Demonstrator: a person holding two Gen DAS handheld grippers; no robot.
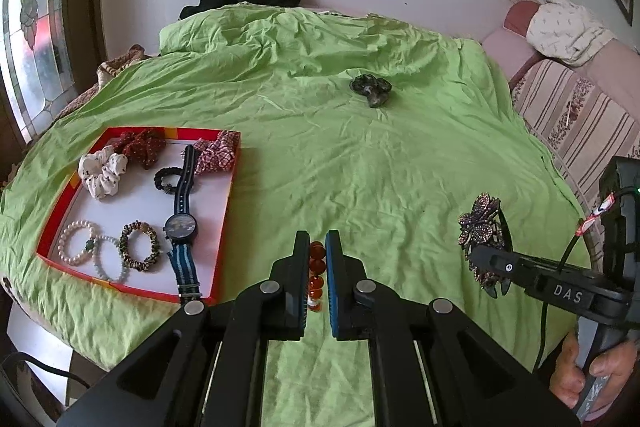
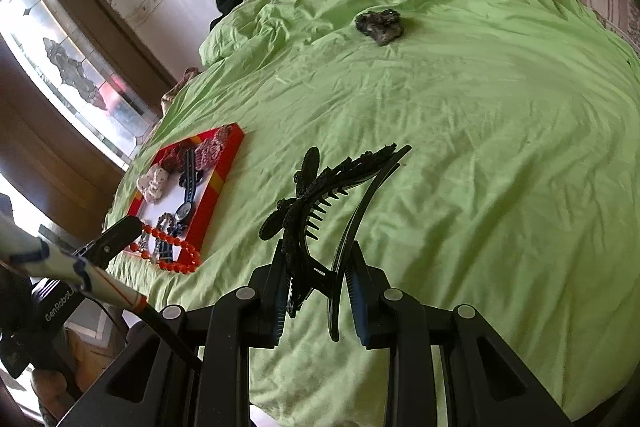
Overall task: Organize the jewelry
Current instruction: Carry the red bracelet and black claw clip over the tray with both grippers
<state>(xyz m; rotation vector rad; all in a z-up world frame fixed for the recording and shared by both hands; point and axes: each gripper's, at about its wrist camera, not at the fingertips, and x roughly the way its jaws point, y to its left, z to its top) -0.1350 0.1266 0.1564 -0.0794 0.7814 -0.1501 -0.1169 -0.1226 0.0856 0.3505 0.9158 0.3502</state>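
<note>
The right gripper (image 2: pixel 318 297) clamps a black hair claw (image 2: pixel 320 203) above the green sheet (image 2: pixel 480 147).

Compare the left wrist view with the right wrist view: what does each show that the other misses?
Only the left wrist view shows the pearl bracelet lying in the red tray and the hair clip's rhinestone face. Only the right wrist view shows the clip's comb teeth and the orange bead bracelet hanging as a loop. Both show the tray, green sheet and dark scrunchie beyond.
</note>
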